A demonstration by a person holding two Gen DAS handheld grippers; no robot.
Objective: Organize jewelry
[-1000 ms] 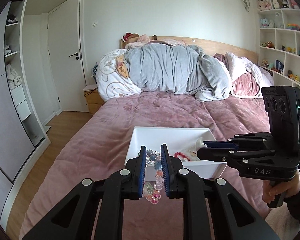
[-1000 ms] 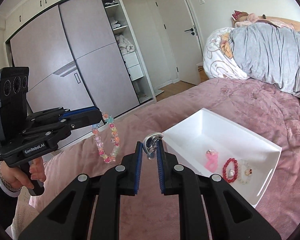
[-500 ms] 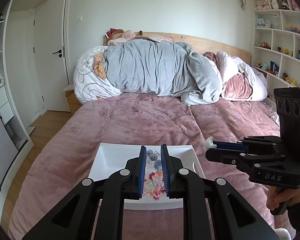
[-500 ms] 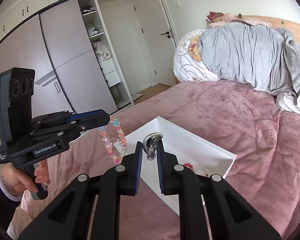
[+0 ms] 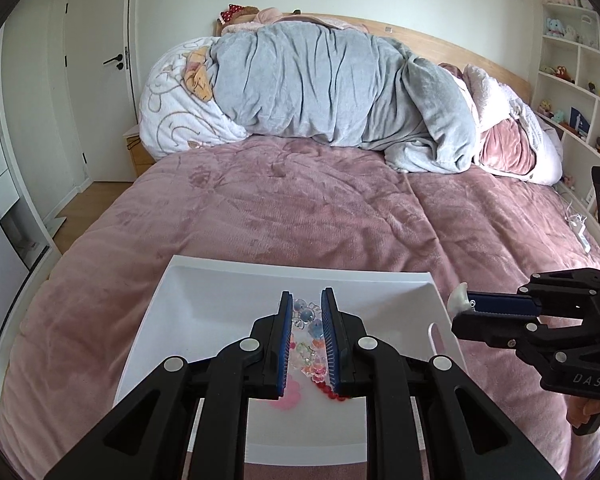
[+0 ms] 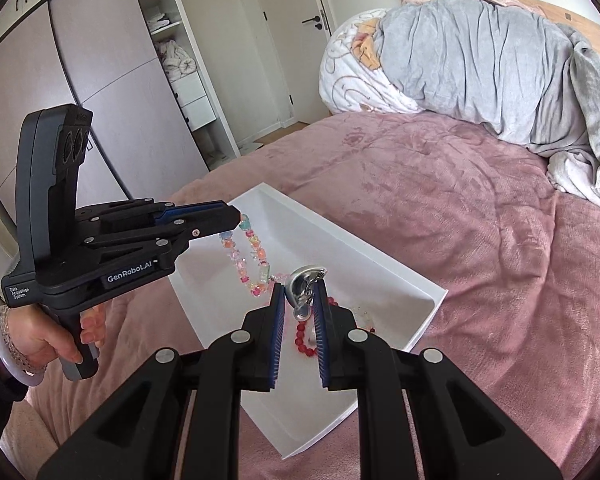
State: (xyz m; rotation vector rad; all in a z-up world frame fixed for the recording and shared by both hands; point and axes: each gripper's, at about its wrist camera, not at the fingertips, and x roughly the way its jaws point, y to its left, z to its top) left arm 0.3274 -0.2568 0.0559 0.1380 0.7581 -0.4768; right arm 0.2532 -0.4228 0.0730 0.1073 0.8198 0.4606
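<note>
Soft daylight (edges perhaps warped)

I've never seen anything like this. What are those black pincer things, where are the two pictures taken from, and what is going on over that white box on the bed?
There is no robot here: a person holds a hand-held pincer in each hand, and each carries a wide-angle camera looking out along its two fingers. That is why each picture shows black arms at the bottom.

One picture is from the left gripper, the other from the right gripper. Each view also catches the other tool from the side, and the right one shows the hand gripping the left handle.

On the pink bedspread stands a white tray. A red bead bracelet lies in it, with a few small pieces that are hard to make out.

The left gripper is pinched on a pastel bead bracelet, which dangles over the tray. The right gripper is pinched on a small silver metal piece.
</note>
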